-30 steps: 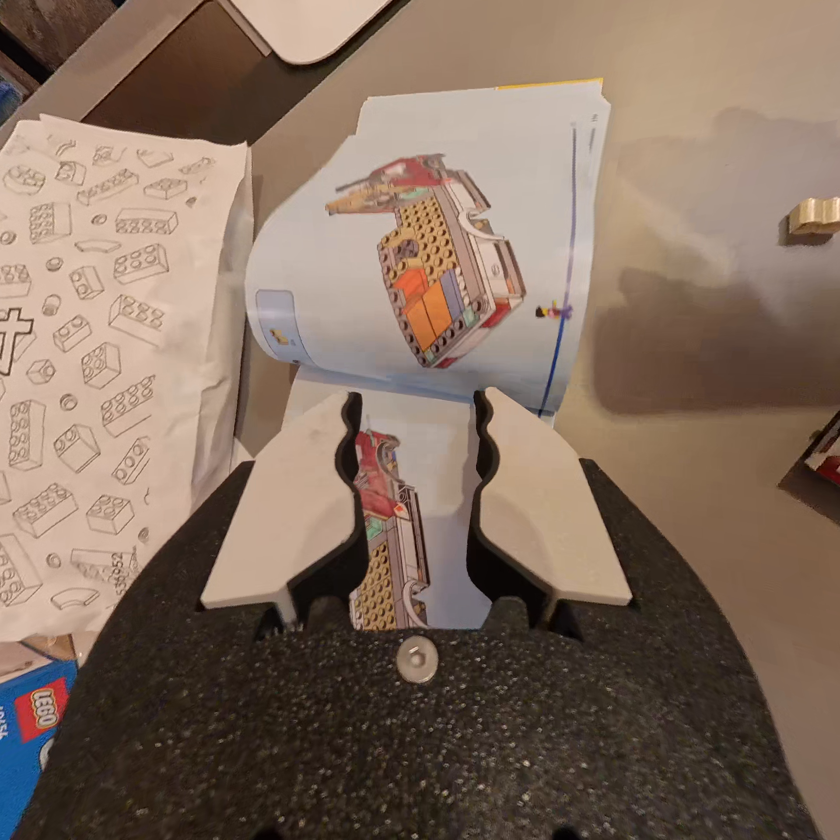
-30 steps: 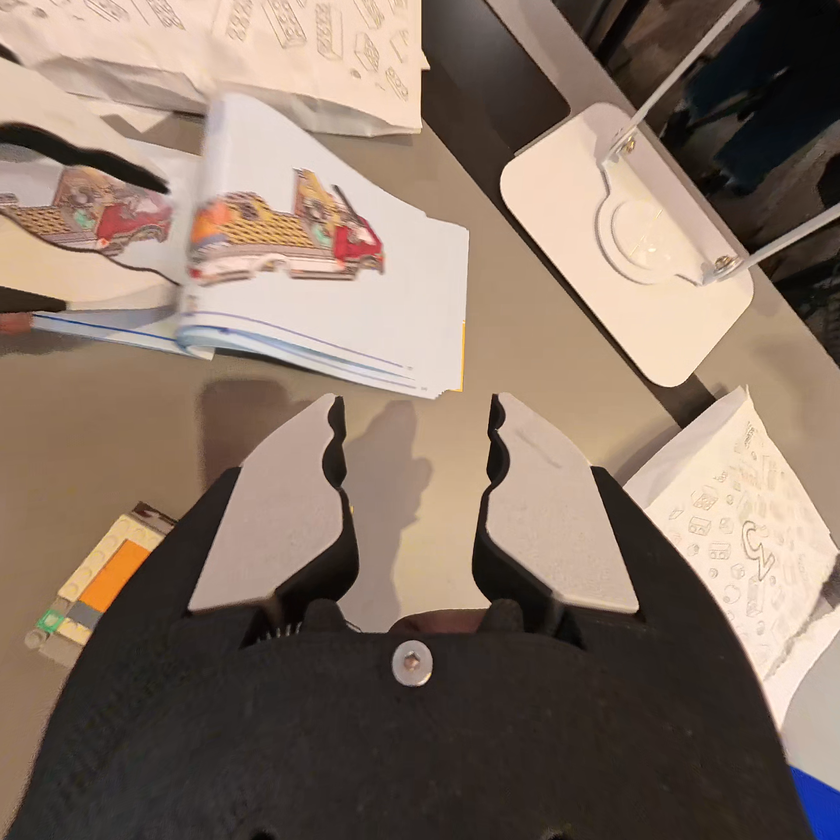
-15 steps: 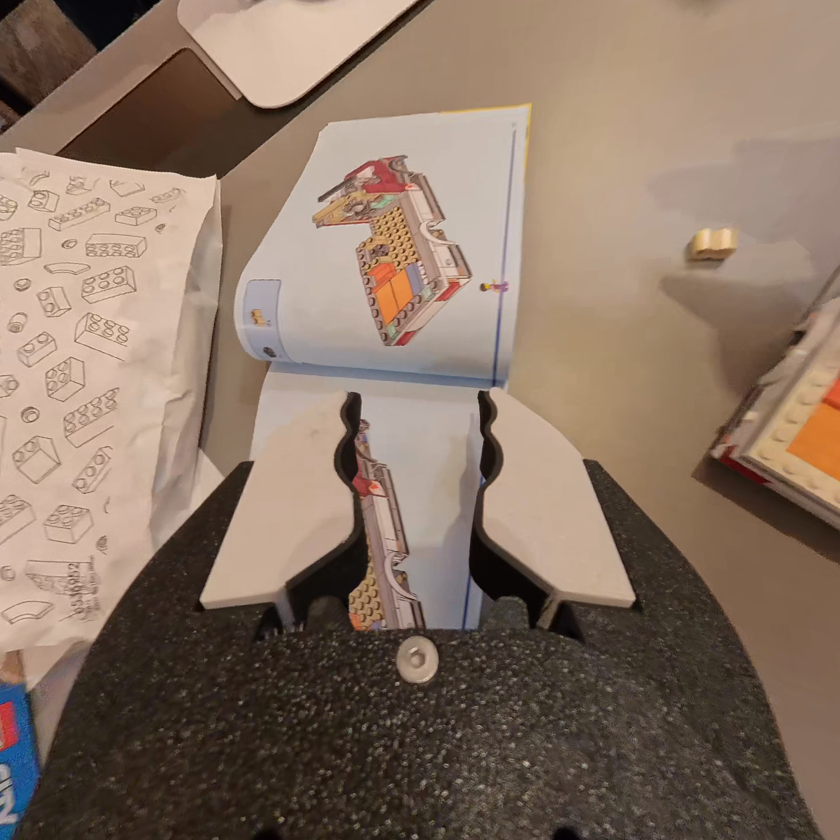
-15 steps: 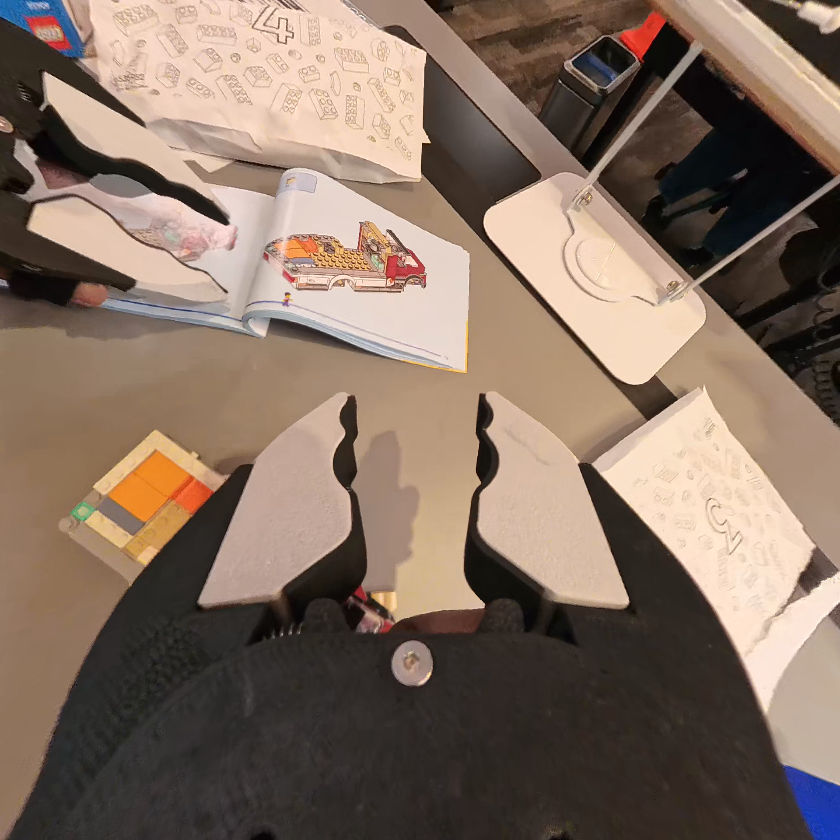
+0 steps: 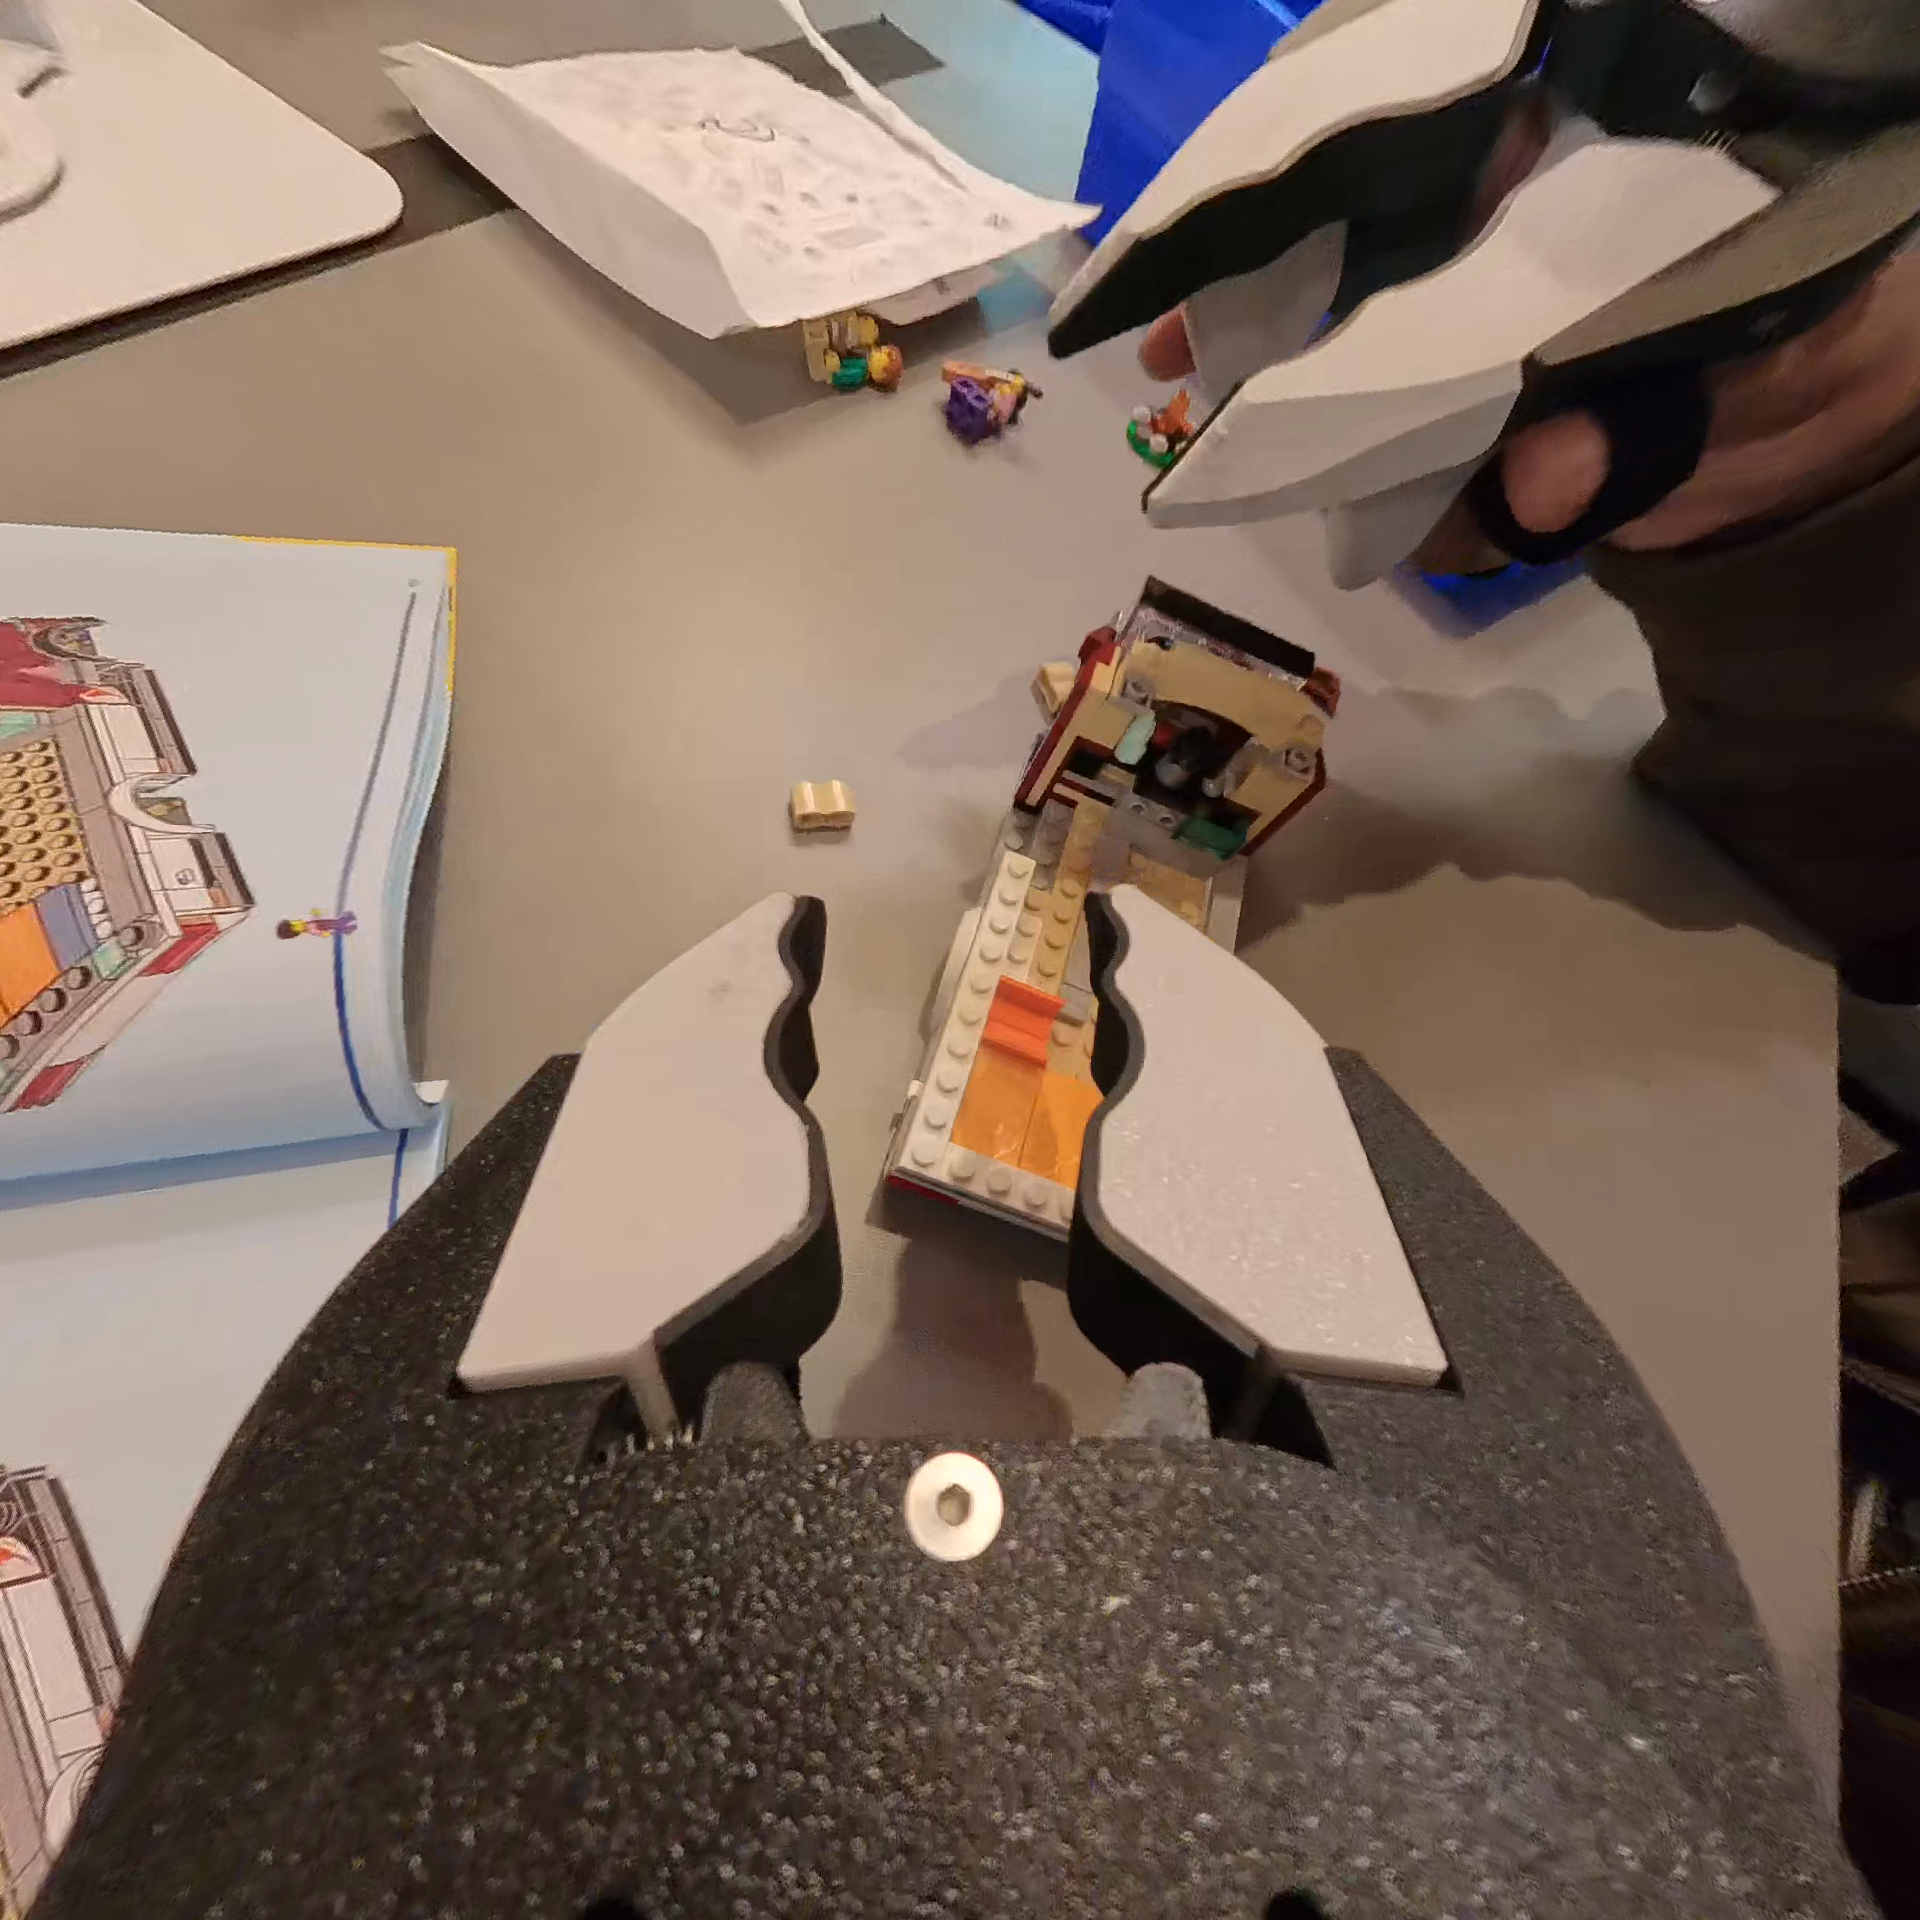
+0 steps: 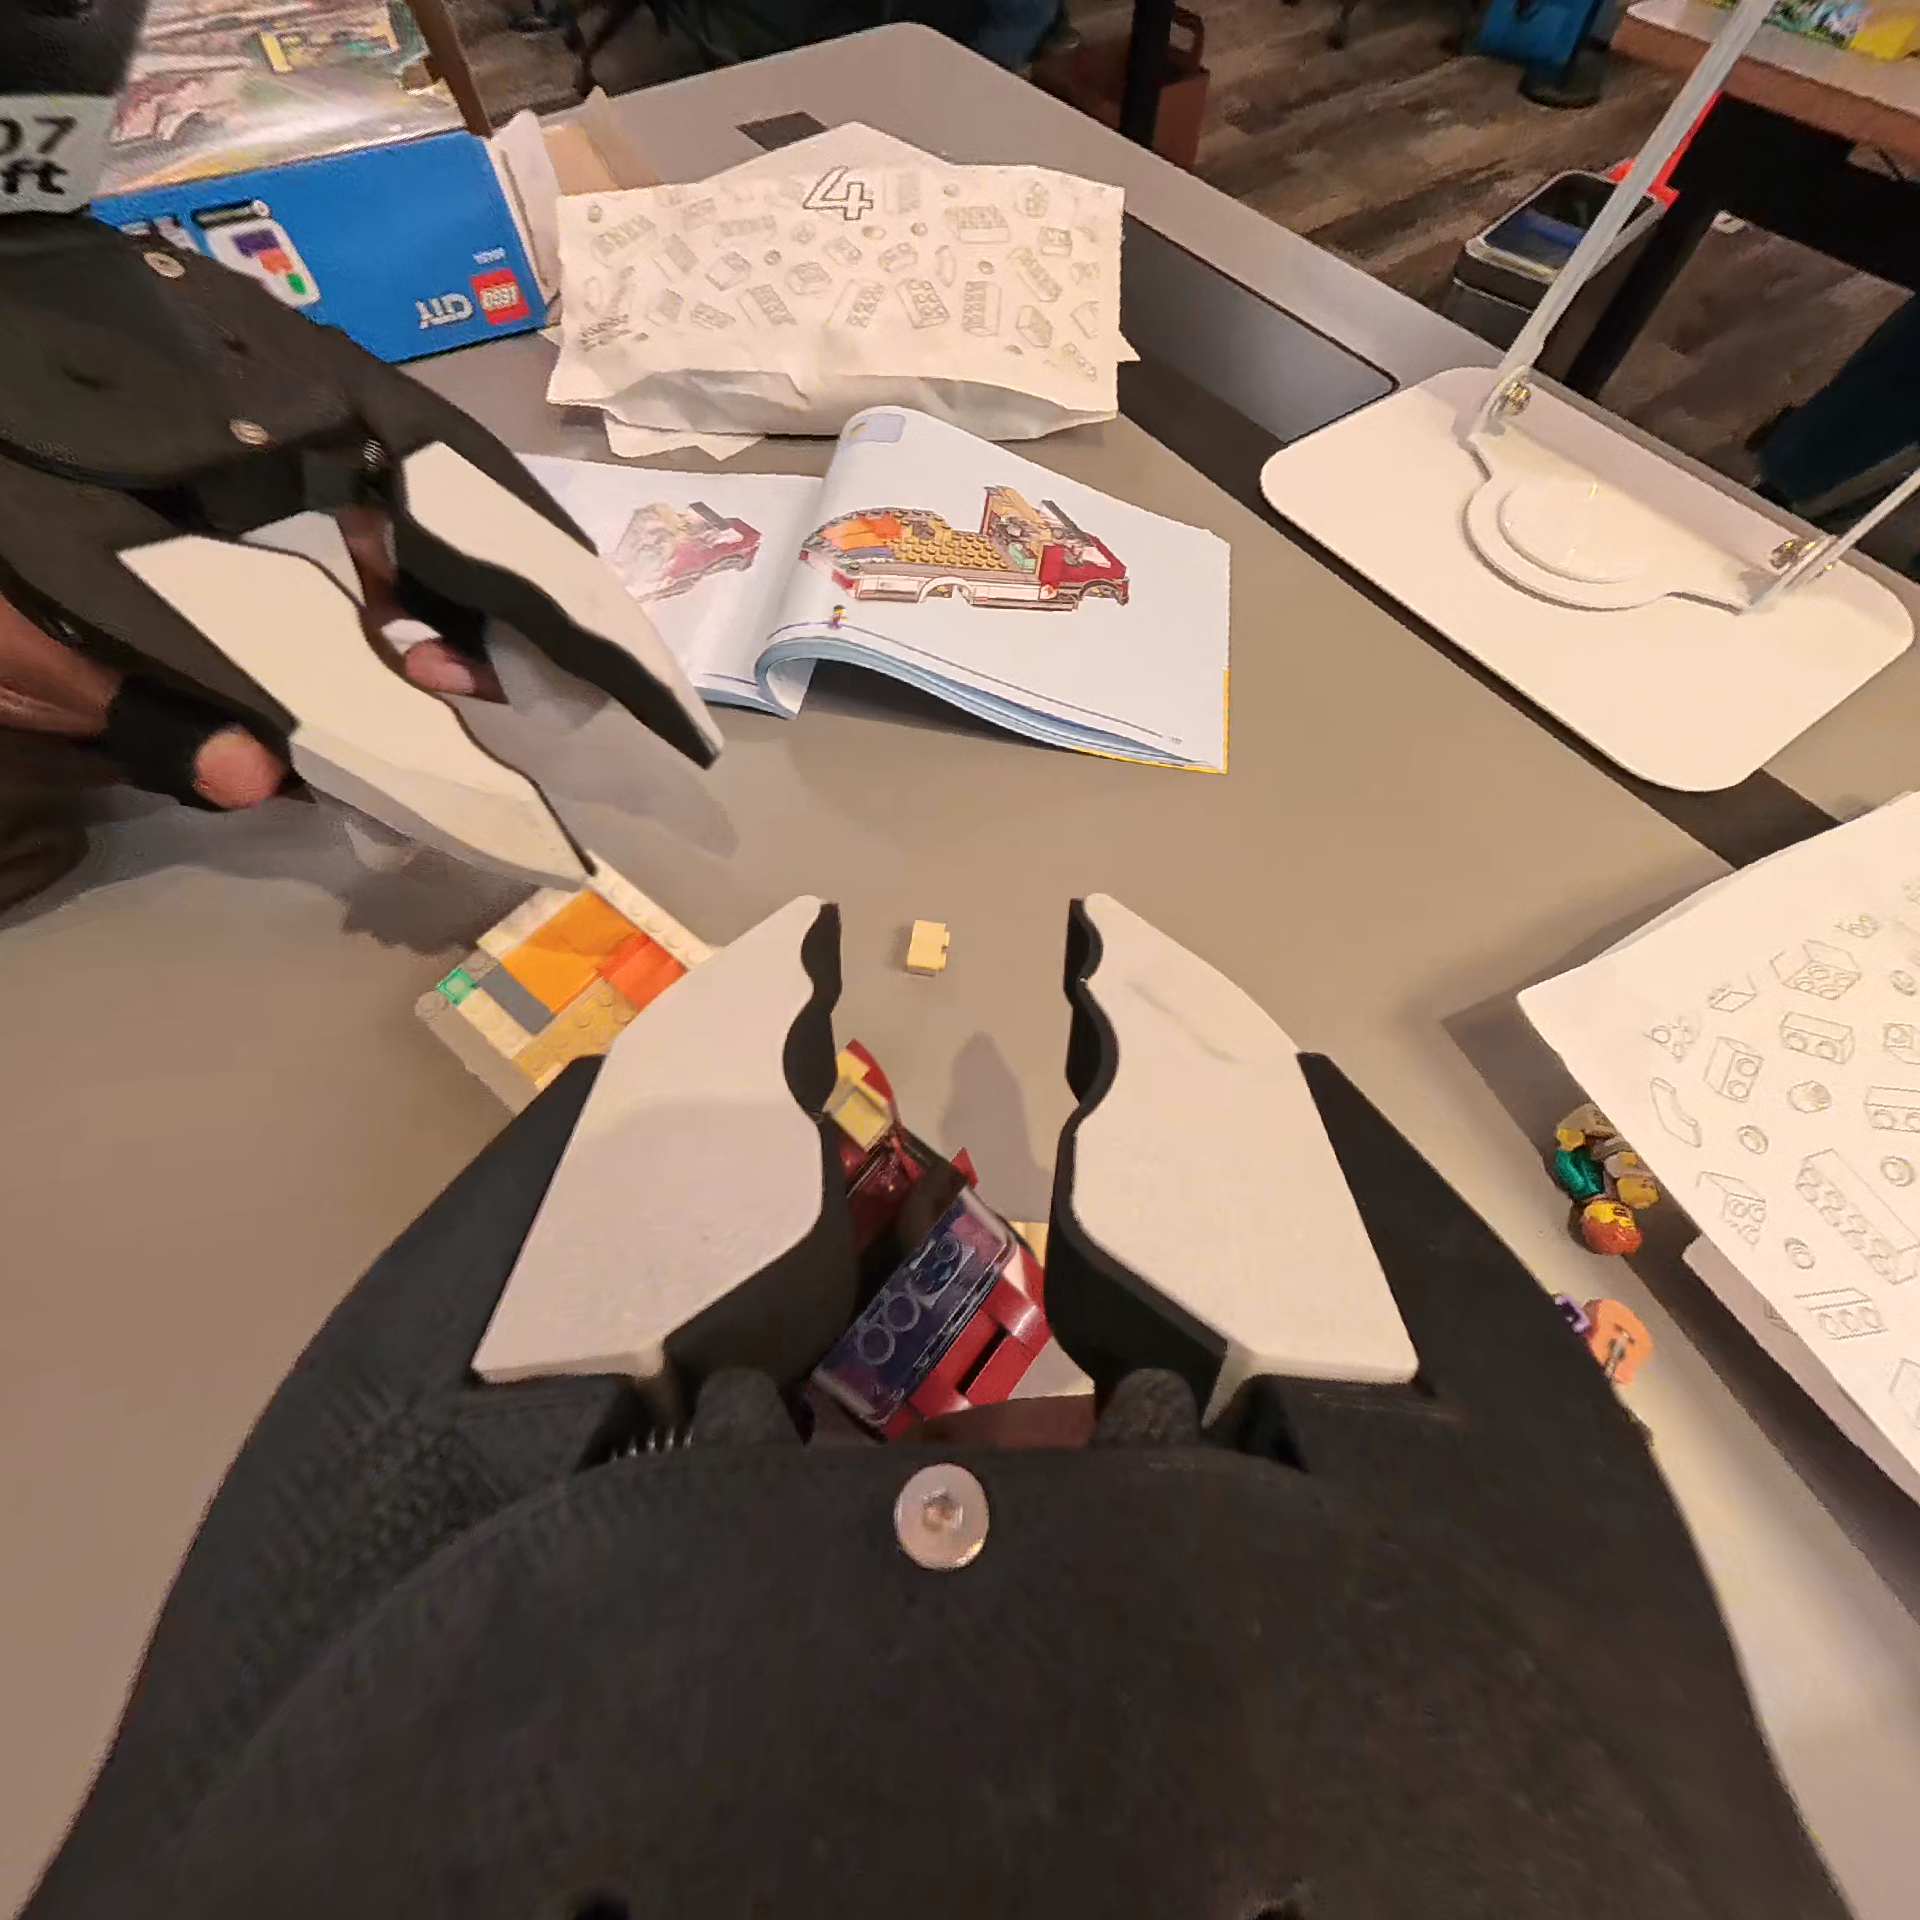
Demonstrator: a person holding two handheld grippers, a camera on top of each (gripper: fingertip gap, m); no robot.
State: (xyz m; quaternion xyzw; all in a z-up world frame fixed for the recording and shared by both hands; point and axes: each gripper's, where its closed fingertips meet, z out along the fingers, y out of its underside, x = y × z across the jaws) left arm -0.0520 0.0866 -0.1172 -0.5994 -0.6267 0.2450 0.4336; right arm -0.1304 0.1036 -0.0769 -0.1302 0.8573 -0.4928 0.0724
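Note:
A part-built brick truck [image 5: 1049, 1039] lies on the grey table [image 5: 623, 675], with an orange and tan bed and a dark red cab [image 5: 1174, 727]. My left gripper [image 5: 953, 904] is open and empty just above the bed, and its pads do not press on it. It also shows in the right wrist view [image 6: 644, 816] over the bed [image 6: 561, 977]. My right gripper [image 6: 951, 914] is open and empty above the cab [image 6: 925, 1299]. It shows in the left wrist view [image 5: 1101, 426], held well above the truck. A small tan brick [image 6: 928, 947] lies loose on the table [image 5: 823, 805].
An open instruction booklet [image 6: 987, 582] lies to the left of the truck [image 5: 208, 831]. Printed paper bags [image 6: 842, 281] [image 6: 1766, 1091], a blue box [image 6: 343, 239] and a white lamp base [image 6: 1558, 571] ring the work area. Small figures [image 5: 862, 358] [image 6: 1600, 1184] lie near a bag. The dark red cab [image 5: 1174, 727] sits 6 cm or so from the ends of my right fingers. The small tan brick [image 6: 928, 947] lies around 8 cm away from my left fingertips. It turns up in the left wrist view [image 5: 824, 795] as well.
My left gripper has swung right, from over the booklet to over the truck's bed. My right gripper has drawn back over the cab and its jaws have narrowed on nothing.

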